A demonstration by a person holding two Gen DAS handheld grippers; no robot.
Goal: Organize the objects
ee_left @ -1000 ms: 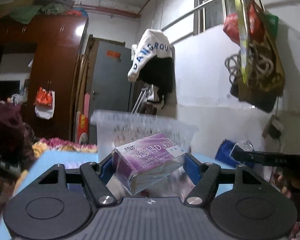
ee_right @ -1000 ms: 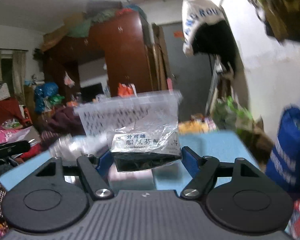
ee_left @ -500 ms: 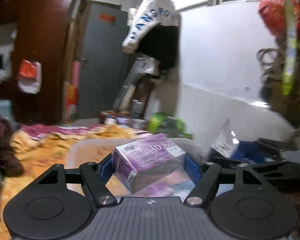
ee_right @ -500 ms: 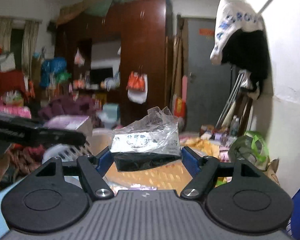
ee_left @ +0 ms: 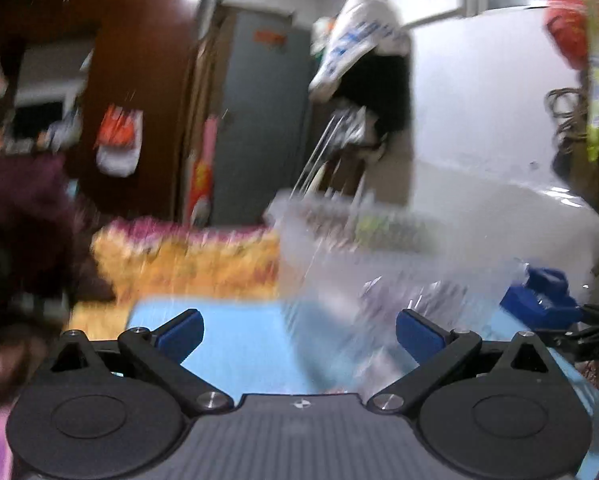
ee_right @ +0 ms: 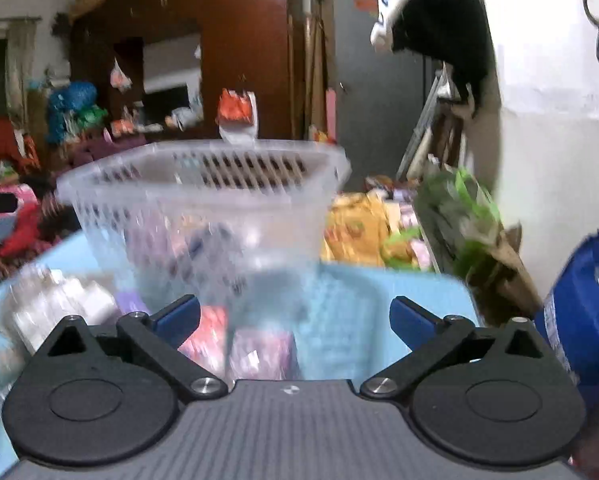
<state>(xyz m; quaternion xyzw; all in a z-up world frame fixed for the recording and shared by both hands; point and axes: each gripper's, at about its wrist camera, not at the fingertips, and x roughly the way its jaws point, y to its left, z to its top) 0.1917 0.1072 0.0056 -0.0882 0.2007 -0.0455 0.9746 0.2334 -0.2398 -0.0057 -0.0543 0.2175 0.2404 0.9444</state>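
At the bottom of each frame the left gripper (ee_left: 297, 330) and right gripper (ee_right: 295, 320) stand wide open, holding nothing. Just beyond the right one, low centre, small packets (ee_right: 259, 346) lie on the blue table (ee_right: 351, 320) against the clear basket (ee_right: 203, 216), which looks light and thin-walled (likely to slide if nudged), so take packets by their flat sides. A blue bag (ee_right: 579, 312) at right and a cluttered bed (ee_left: 187, 256) behind crowd the edges.
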